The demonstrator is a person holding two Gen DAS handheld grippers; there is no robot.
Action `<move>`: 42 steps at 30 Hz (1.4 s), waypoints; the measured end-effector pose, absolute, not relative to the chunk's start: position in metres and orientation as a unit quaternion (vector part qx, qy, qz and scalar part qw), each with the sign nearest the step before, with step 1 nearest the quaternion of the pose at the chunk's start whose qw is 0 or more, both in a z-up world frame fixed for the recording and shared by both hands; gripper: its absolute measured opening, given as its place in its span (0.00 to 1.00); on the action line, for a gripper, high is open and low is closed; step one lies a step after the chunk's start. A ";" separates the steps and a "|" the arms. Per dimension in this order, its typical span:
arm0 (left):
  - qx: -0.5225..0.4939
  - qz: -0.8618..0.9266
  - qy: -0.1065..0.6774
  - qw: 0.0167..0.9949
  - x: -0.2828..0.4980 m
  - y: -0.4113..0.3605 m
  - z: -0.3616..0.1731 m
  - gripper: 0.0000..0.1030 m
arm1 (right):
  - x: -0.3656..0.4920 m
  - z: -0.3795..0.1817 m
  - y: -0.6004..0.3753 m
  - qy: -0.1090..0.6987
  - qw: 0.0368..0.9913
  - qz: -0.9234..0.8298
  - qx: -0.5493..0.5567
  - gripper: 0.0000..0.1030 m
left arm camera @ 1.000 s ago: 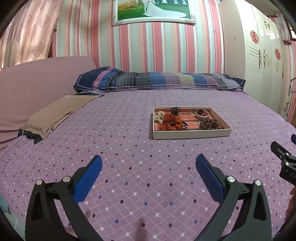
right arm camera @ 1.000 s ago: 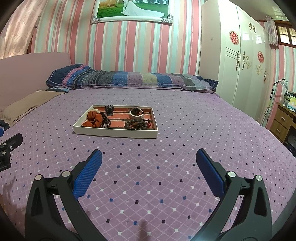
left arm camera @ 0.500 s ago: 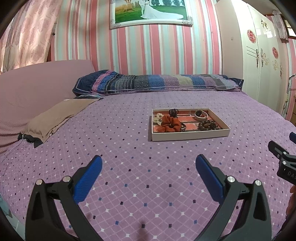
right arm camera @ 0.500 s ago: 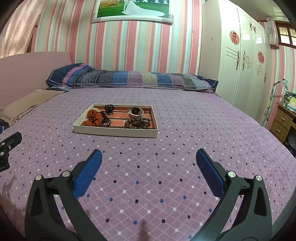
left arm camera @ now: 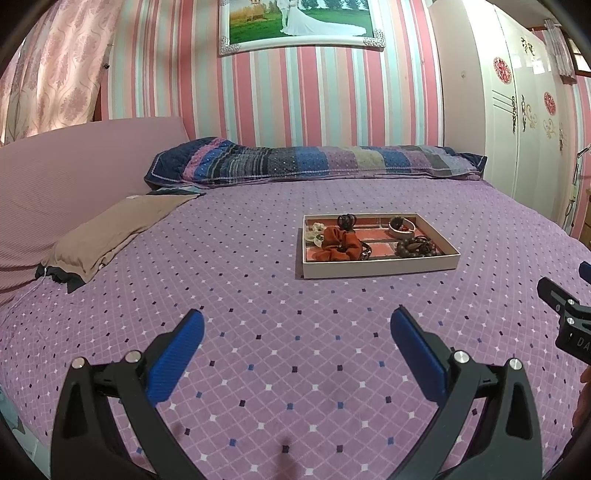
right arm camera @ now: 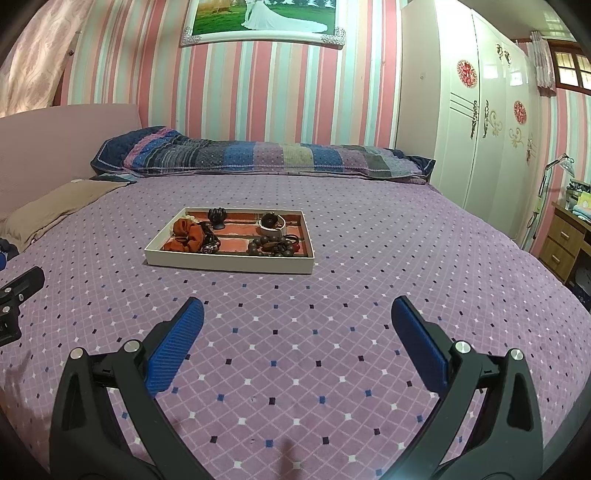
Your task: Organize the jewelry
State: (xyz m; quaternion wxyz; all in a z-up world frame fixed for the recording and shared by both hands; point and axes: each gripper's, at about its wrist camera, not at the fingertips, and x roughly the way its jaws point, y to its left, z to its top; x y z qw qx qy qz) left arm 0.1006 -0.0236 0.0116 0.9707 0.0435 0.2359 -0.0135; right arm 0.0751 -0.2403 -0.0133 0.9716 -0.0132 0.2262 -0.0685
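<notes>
Both grippers hang over the purple diamond-patterned bedspread (left arm camera: 258, 229), well short of the tray. The left gripper (left arm camera: 296, 334) has its blue pads spread wide with nothing between them; the right gripper (right arm camera: 296, 323) stands likewise, released and empty.

The shallow white tray (left arm camera: 380, 266) lies flat on the bedspread near the middle of the bed. Inside it, on a red lining: a rust-orange scrunchie (left arm camera: 340, 243) at the left, a dark claw clip (left arm camera: 346, 220) toward the far rim, a white ring-shaped piece (left arm camera: 402, 229) at the far right, and a heap of dark wooden beads (left arm camera: 415, 248) at the near right. All jewelry sits inside the tray; none on the bedspread.

Compared with a second ago, the left view has pitched up slightly: the tray sits a little lower in frame and more of the framed wall picture (left arm camera: 301, 22) shows. The right view has shifted rightward, so the tray (right arm camera: 229, 262) appears a little further left. Tray contents are unchanged, and both pairs of pads keep the same spread.

A striped bolster pillow (right arm camera: 258, 155) lies along the headboard wall; a white wardrobe (right arm camera: 480, 122) stands to the right.
</notes>
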 end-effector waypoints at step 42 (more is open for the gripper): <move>0.034 -0.019 0.240 0.970 0.099 -0.024 0.010 0.96 | 0.077 -0.014 -0.243 0.228 0.971 -0.072 -0.011 0.96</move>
